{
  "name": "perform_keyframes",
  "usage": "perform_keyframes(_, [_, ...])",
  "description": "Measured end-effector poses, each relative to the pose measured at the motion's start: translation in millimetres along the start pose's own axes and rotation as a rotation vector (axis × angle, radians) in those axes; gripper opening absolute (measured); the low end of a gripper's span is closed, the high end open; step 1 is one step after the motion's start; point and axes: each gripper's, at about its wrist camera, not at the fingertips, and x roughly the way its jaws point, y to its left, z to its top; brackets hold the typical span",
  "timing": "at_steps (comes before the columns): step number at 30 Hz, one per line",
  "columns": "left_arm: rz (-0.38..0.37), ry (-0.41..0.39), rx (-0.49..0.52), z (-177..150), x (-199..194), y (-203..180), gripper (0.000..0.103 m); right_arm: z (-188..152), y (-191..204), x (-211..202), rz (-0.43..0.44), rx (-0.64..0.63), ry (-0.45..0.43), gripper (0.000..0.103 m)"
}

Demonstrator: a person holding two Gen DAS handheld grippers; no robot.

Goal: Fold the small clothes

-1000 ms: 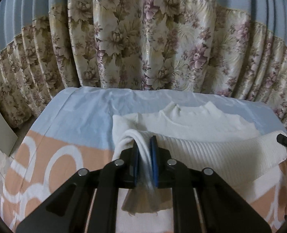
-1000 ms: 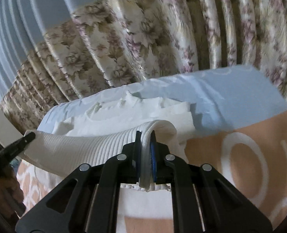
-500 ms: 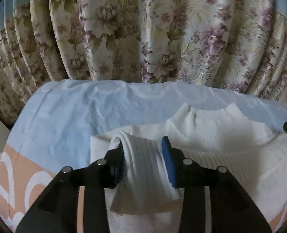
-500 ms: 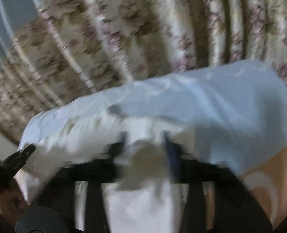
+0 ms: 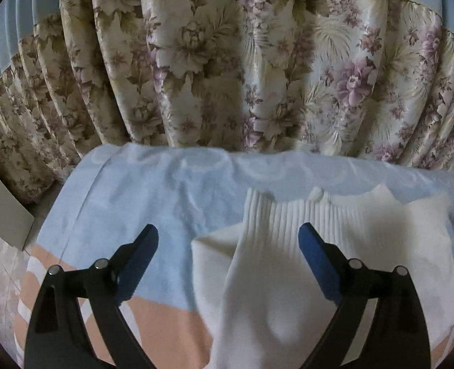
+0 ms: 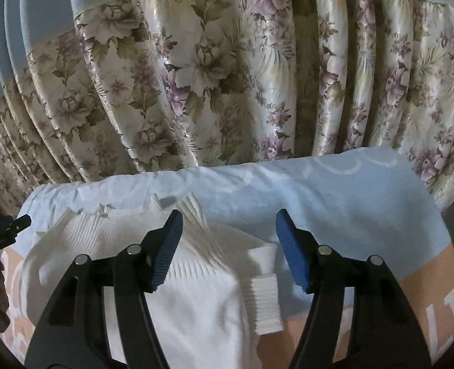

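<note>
A white ribbed knit sweater (image 5: 288, 261) lies folded on the blue and peach cloth (image 5: 153, 196), its ribbed hem lying near the collar at the far side. My left gripper (image 5: 228, 236) is open and empty above the sweater's left edge. In the right wrist view the sweater (image 6: 196, 276) lies under my right gripper (image 6: 228, 224), which is open and empty above its right edge. A ribbed cuff (image 6: 265, 301) sticks out at the sweater's right side. The left gripper's tip (image 6: 5, 229) shows at the far left.
A floral curtain (image 5: 227, 61) hangs right behind the cloth's far edge. The cloth (image 6: 350, 203) extends right of the sweater. A pale board (image 5: 2, 212) and floor lie past the left edge.
Both grippers carried the sweater's lower edge forward toward the collar, then opened and let it go. The fabric now lies flat on the sweater.
</note>
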Motion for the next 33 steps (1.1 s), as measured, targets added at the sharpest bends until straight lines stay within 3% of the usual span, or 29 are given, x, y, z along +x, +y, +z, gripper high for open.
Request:
perform_keyframes(7, [-0.013,0.022,0.02,-40.3,-12.0,1.6,0.093,-16.2,-1.1,-8.0,-0.028,-0.031,0.027,0.066])
perform_keyframes(16, [-0.025,-0.015,0.055,-102.7,-39.0,-3.3,0.093,-74.3,-9.4,-31.1,-0.071,-0.089,0.062,0.073])
perform_keyframes(20, [-0.013,0.026,0.071,-136.3,-41.1,-1.2,0.093,-105.0,-7.5,-43.3,-0.036,-0.11,0.098,0.077])
perform_keyframes(26, [-0.037,0.026,0.034,-168.4,-61.4,17.4,0.093,-144.2,-11.9,-62.2,0.002,-0.077,0.131,0.079])
perform_keyframes(28, [-0.049,0.034,0.038,-173.3,-61.7,16.1,0.093,-151.9,-12.2,-60.2,0.016,-0.065,0.152,0.076])
perform_keyframes(30, [-0.056,0.045,0.039,-176.3,-59.2,14.1,0.093,-159.6,-11.2,-53.8,0.046,-0.048,0.189,0.063])
perform_keyframes(33, [-0.088,0.046,0.027,-178.2,-53.9,11.7,0.093,-164.7,-5.9,-46.8,0.056,-0.052,0.209,0.058])
